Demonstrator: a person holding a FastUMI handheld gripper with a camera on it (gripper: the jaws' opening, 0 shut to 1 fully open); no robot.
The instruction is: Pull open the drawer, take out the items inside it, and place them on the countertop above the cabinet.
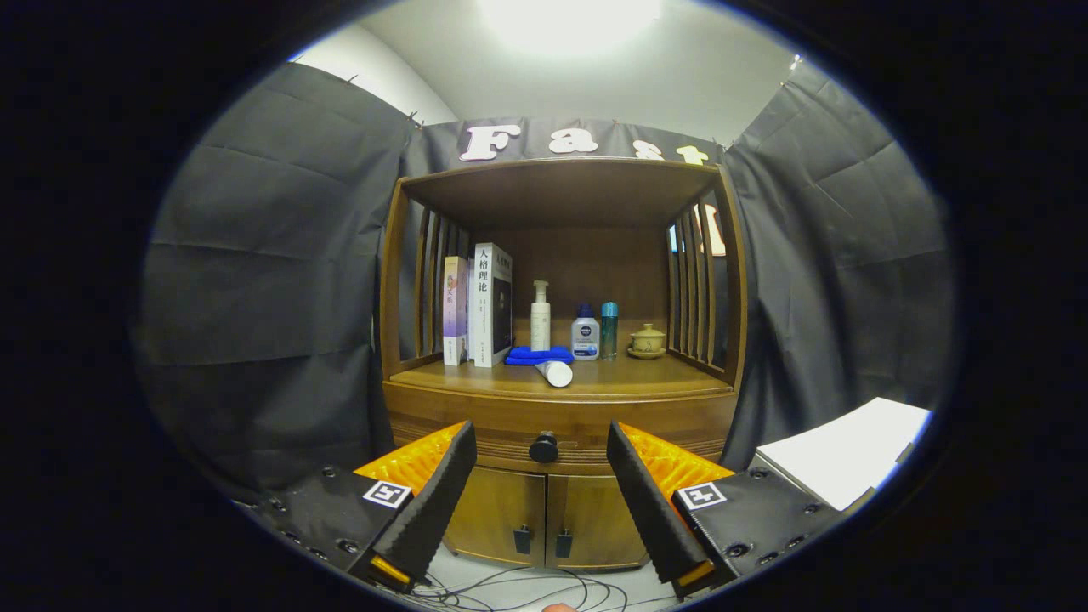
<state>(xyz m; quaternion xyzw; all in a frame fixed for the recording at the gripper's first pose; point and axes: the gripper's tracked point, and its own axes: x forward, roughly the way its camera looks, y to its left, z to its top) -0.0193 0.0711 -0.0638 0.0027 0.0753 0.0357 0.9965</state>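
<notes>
1. Facing the cabinet (561,408) head-on, the tool (535,476) has its fingers spread wide with nothing between them.
2. The drawer (510,421) sits flush with the cabinet front, and its dark round knob (543,447) lies beyond the fingers, in line with the gap between them.
3. A white tube (557,373) lies on its side on the table (663,378) above the drawer, beyond the tool and just ahead of a folded blue cloth (538,354).
4. Further back on that surface stand two books (480,306), a white pump bottle (541,316), a small white bottle with a blue cap (585,333), a teal bottle (609,331) and a lidded cup on a saucer (647,340).
5. As a judgement, the scene fits two stages: a closed drawer with items inside, or a drawer shut again with its contents, perhaps the tube, already up on the table. What the drawer holds is hidden.
6. Should the drawer need opening, the fingers would have to travel forward to straddle the knob, pinch it squarely, and draw straight back; the knob is small and round, so an off-centre grip could slip.
7. Below the drawer are two cabinet doors (544,518) with small dark handles, and cables (510,591) trail across the pale floor under the tool.
8. A white board (850,450) lies to the tool's right, and grey cloth walls surround the cabinet under bright overhead light.
</notes>
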